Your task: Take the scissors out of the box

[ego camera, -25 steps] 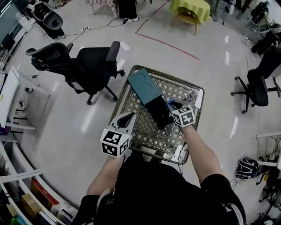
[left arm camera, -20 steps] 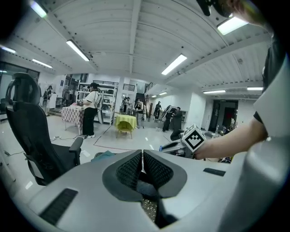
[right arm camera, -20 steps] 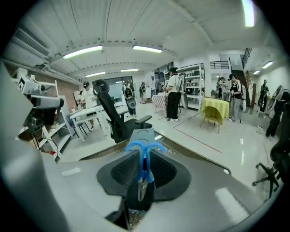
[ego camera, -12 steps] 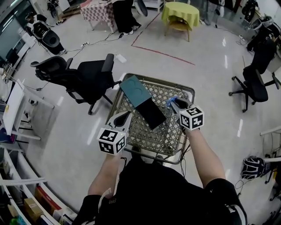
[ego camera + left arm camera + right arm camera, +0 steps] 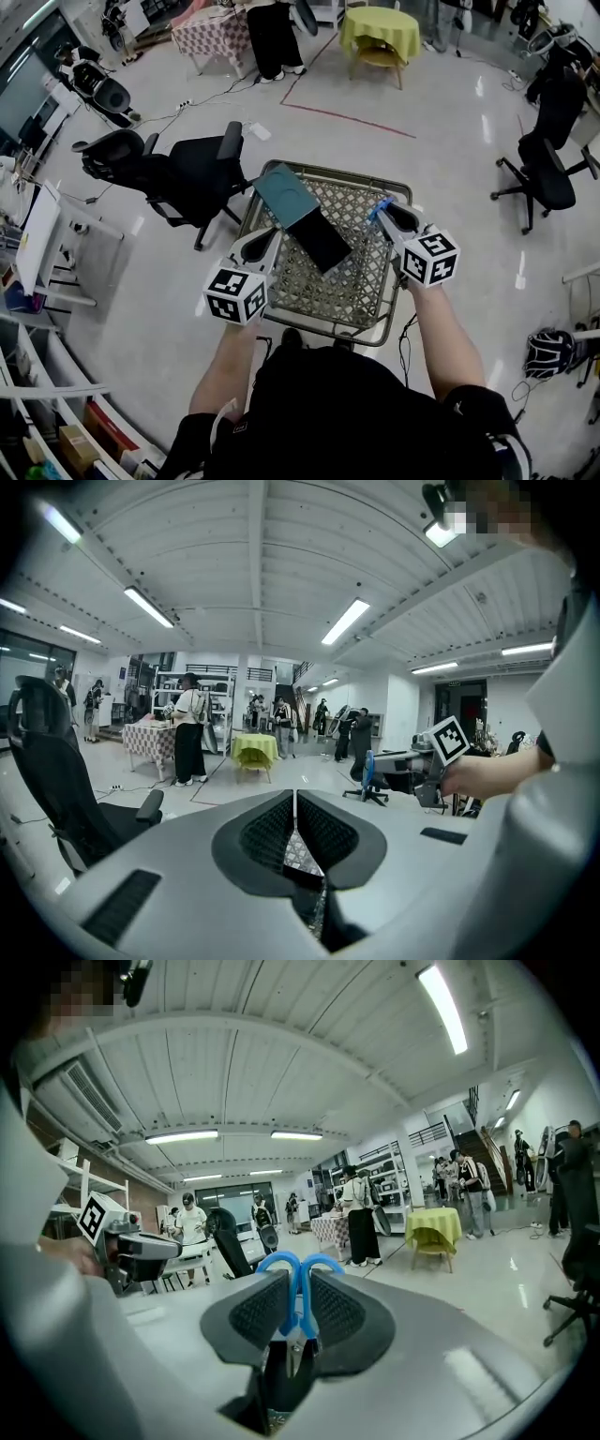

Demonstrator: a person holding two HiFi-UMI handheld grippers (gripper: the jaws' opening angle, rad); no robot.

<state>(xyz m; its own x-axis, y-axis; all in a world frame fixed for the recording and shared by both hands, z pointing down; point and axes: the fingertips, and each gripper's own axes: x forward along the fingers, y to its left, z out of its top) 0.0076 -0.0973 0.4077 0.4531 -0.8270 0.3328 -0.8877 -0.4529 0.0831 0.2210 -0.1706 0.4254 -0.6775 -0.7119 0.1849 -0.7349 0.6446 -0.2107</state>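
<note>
The right gripper (image 5: pixel 388 215) is lifting away from the box (image 5: pixel 322 242), carrying the blue-handled scissors (image 5: pixel 298 1288) up and rightward. The left gripper (image 5: pixel 260 247) is rising too.

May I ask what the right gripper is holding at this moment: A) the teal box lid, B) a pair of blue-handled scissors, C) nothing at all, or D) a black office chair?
B: the right gripper is closed on the blue-handled scissors, whose loops poke out past its jaws.

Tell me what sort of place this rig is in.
Probably a big open lab or workshop hall: glossy pale floor with a red tape line, black swivel office chairs scattered about, long ceiling strip lights.
</note>
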